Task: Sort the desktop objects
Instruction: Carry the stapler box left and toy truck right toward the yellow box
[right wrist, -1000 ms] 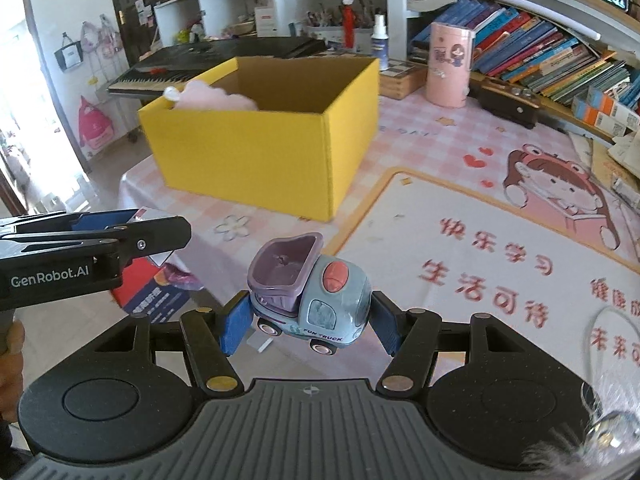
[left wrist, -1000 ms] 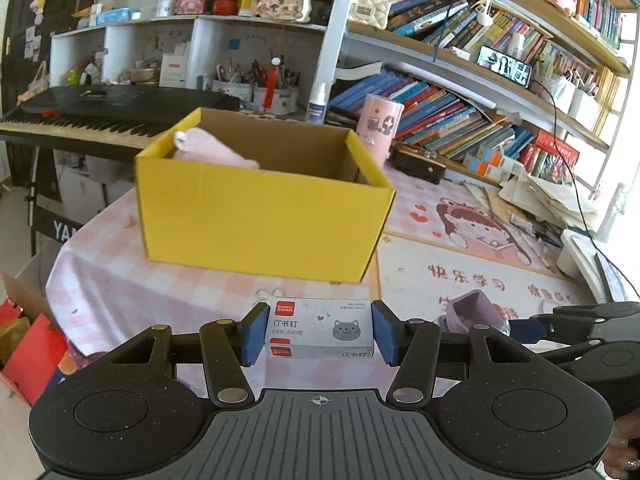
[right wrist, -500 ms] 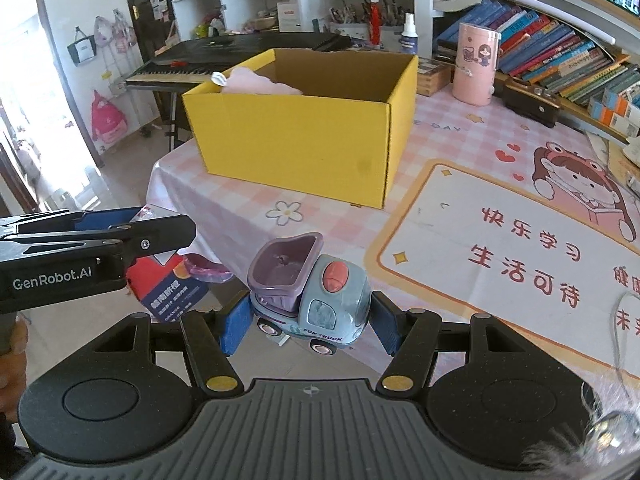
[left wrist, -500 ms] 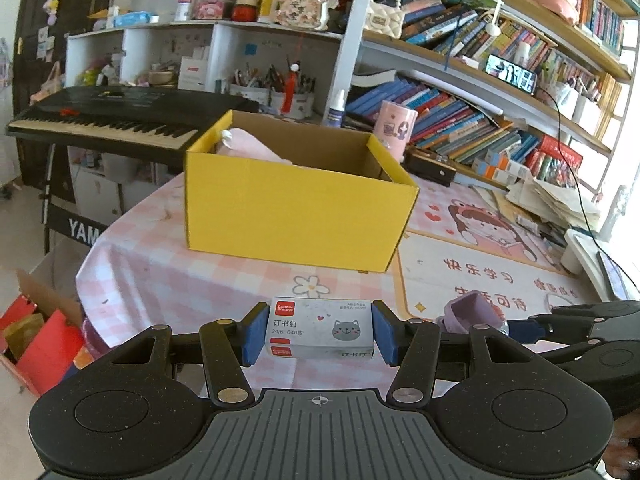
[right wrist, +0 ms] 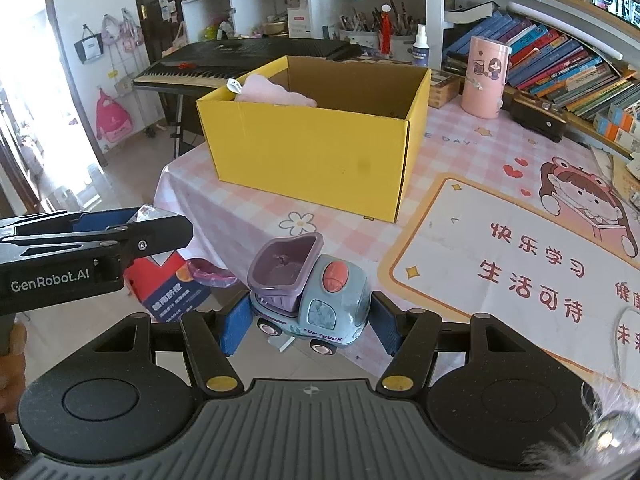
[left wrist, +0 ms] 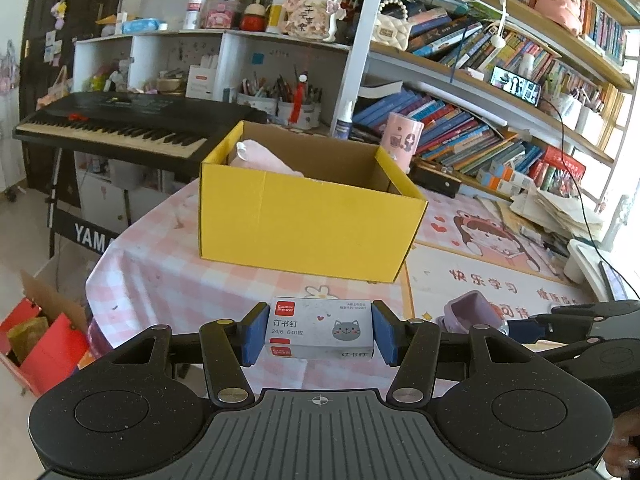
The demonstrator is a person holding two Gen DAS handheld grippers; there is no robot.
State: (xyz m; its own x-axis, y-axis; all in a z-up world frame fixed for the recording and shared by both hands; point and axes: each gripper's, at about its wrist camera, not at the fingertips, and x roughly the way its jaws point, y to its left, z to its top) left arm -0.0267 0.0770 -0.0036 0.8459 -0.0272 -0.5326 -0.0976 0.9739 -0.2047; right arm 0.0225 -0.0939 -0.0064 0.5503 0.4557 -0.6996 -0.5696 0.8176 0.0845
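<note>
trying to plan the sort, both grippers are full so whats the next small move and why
Probably carry both loads forward and up over the yellow box. The left gripper is shut on the staples box, the right gripper on the toy truck, and both hang short of the box's near wall. Its top is open, with room beside the pink cloth.

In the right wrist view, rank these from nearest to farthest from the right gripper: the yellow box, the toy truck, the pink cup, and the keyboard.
1. Toy truck: held between the jaws of the right gripper.
2. Yellow box: on the table, straight ahead.
3. Pink cup: behind the box, to the right.
4. Keyboard: beyond the table, behind the box, to the left.
</note>
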